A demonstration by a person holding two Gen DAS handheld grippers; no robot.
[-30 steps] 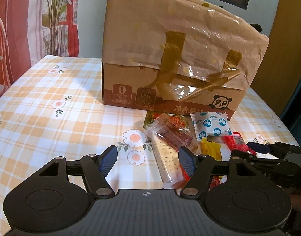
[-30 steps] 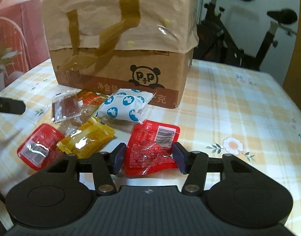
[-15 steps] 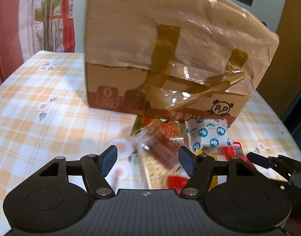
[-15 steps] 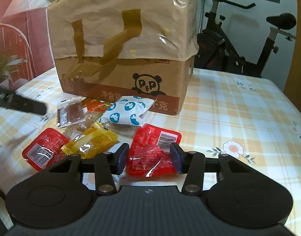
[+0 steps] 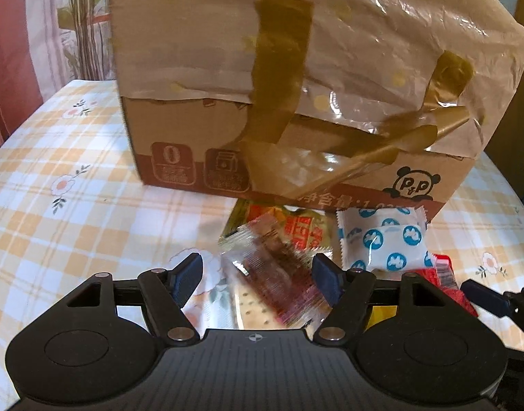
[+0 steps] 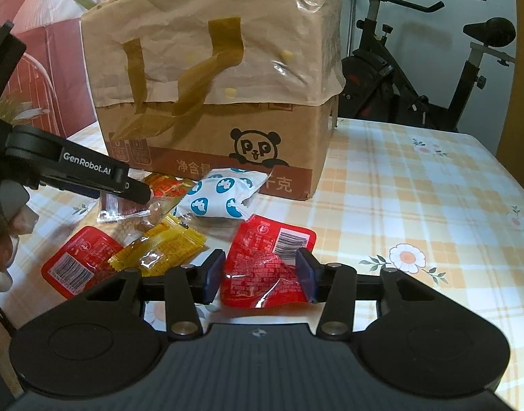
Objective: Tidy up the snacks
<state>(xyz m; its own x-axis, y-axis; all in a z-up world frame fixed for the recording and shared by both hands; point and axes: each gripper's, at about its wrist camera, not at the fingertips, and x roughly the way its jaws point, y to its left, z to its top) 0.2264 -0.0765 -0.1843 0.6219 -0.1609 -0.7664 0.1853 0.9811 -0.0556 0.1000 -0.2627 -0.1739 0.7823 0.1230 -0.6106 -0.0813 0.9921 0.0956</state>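
Left wrist view: left tool (image 5: 256,275), spread, is hovering over the clear brown-filled packet (image 5: 279,287) in the snack pile before the cardboard box (image 5: 200,130), while the right tool (image 6: 260,275) is pinching the red packet (image 6: 267,267) on the worktop (image 6: 416,205), which lifting it likely follows.

I pushed the left gripper (image 5: 258,275) farther in toward the cardboard box (image 5: 296,102), over the dark-red clear packet (image 5: 279,281). I narrowed the right gripper (image 6: 260,275) around the red packet (image 6: 265,263).
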